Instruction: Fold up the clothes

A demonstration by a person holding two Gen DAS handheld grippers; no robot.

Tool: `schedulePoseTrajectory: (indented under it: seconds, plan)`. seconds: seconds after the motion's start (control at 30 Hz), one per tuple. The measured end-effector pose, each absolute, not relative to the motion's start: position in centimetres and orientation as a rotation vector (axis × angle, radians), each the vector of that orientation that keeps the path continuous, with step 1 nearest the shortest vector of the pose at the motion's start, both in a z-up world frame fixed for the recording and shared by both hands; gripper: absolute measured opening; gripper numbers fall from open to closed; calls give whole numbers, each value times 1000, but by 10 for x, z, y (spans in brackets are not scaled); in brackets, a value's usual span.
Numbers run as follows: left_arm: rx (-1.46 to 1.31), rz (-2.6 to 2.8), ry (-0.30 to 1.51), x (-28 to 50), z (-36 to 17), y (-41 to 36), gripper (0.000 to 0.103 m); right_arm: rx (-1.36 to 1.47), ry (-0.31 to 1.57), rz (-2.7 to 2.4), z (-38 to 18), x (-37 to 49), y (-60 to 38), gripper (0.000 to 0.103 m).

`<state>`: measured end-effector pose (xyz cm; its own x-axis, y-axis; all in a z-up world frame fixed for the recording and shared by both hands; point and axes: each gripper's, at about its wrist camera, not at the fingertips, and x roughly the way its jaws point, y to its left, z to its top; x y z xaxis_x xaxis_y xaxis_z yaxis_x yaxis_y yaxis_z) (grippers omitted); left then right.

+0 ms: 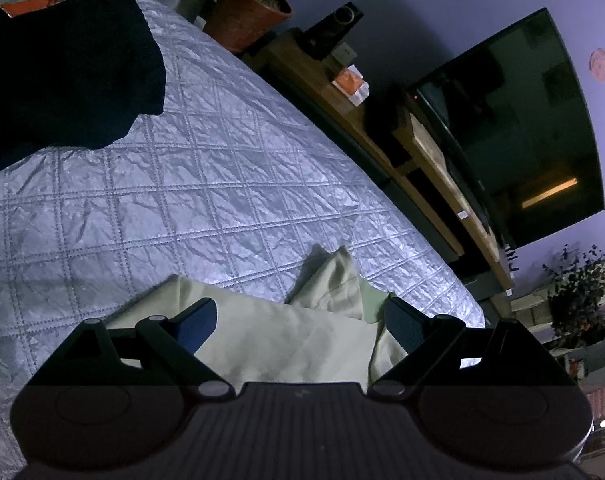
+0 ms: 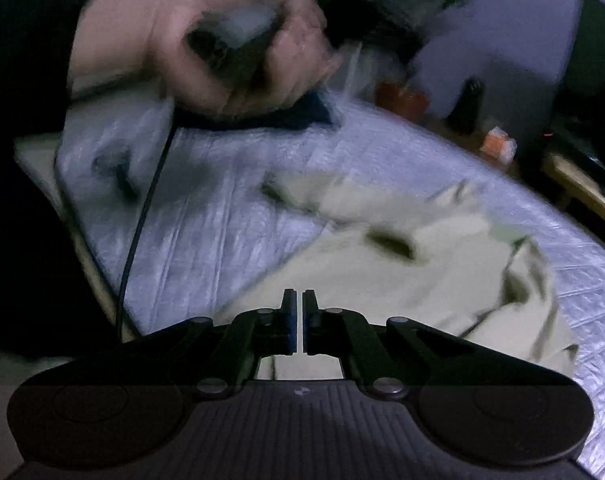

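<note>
Left hand-held gripper (image 1: 300,326) splayed, right hand-held gripper (image 2: 299,320) together, above crumpled pale-green garment (image 1: 302,336).

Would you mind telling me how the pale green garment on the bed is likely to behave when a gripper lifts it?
The pale green garment will probably drape limply: it already lies creased and bunched. It looks thin, so likely light. It may slide on the shiny quilted bedspread.

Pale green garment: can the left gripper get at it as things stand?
Probably yes. The left gripper is open, its fingers spread directly over the pale green garment on the quilted bedspread. Nothing sits between them. The dark garment lies well away, farther up the bed.
</note>
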<state>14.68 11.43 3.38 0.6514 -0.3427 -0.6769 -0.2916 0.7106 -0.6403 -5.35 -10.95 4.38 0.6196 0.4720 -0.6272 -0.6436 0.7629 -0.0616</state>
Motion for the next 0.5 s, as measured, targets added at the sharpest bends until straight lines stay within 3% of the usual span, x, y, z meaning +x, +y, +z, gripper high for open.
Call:
schedulePoseTrajectory:
  seconds: [0.1, 0.17, 0.2, 0.23, 0.27, 0.3, 0.33, 0.5]
  plan:
    - [-810, -30, 886, 147, 33, 115, 89, -221, 483, 623, 80, -55, -129, 0]
    - [-810, -32, 889, 147, 33, 115, 89, -275, 483, 608, 88, -53, -128, 2]
    - [-808, -32, 890, 147, 32, 114, 89, -309, 558, 616, 80, -47, -124, 17]
    - [-807, -33, 891, 147, 32, 114, 89, -345, 647, 619, 70, -41, -119, 50]
    - [-807, -34, 891, 147, 32, 113, 89, -384, 741, 605, 54, -36, -113, 62]
    - [-806, -35, 891, 148, 32, 113, 89, -414, 769, 582, 41, -37, -107, 62]
    - [-805, -36, 890, 148, 33, 113, 89, -426, 775, 578, 31, -39, -102, 52]
    - [-796, -36, 892, 148, 32, 112, 89, -493, 804, 614, -5, -36, -66, 50]
